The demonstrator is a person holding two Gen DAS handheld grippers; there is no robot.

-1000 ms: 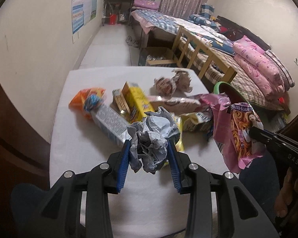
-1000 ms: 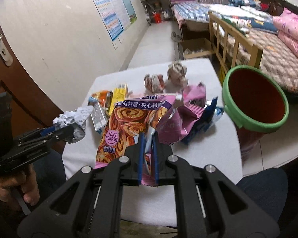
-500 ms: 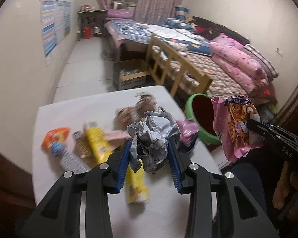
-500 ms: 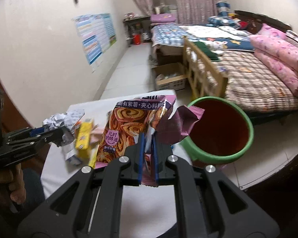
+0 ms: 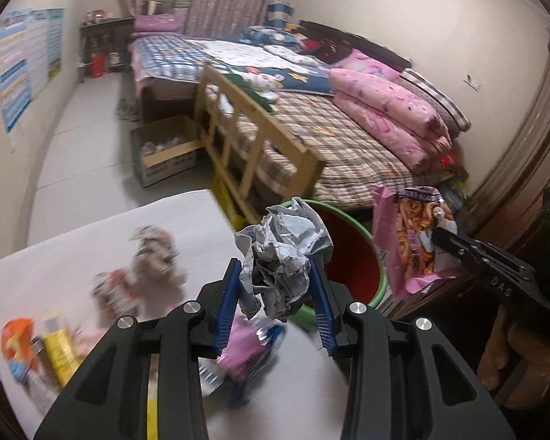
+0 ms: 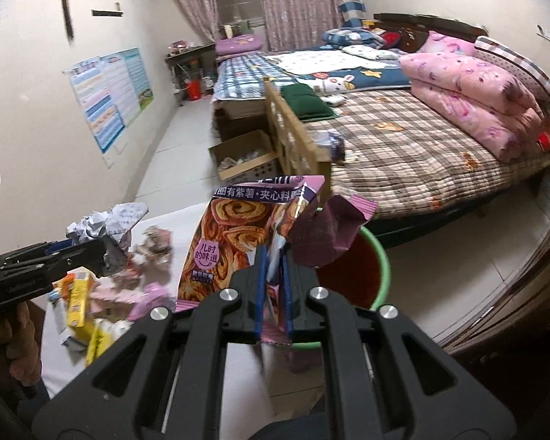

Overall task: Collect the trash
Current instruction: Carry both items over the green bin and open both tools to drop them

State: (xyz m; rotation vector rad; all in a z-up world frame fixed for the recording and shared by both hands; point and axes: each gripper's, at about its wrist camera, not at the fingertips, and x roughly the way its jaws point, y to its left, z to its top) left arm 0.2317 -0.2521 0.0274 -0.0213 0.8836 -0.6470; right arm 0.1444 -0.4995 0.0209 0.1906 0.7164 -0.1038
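My left gripper (image 5: 277, 286) is shut on a crumpled grey paper ball (image 5: 284, 256), held in the air near the table's right edge, in front of the green-rimmed red bin (image 5: 352, 256). My right gripper (image 6: 273, 286) is shut on a pink and purple snack bag (image 6: 234, 242) printed with swirl pastries, just left of the bin (image 6: 352, 264). The left wrist view shows that bag (image 5: 418, 242) hanging beyond the bin's right side. The right wrist view shows the paper ball (image 6: 102, 227) at the left. Several wrappers (image 5: 51, 348) lie on the white table (image 5: 73, 256).
The bin stands on the floor off the table's right edge. Behind it is a bed with a wooden footboard (image 5: 253, 146) and pink quilts (image 5: 388, 117). A cardboard box (image 5: 165, 150) sits on the floor. A dark wooden door frame (image 5: 524, 168) is at the right.
Both grippers have swung right and a little up, from over the wrapper pile toward the bin, still gripping the paper ball and the snack bag. The bin now lies right ahead.
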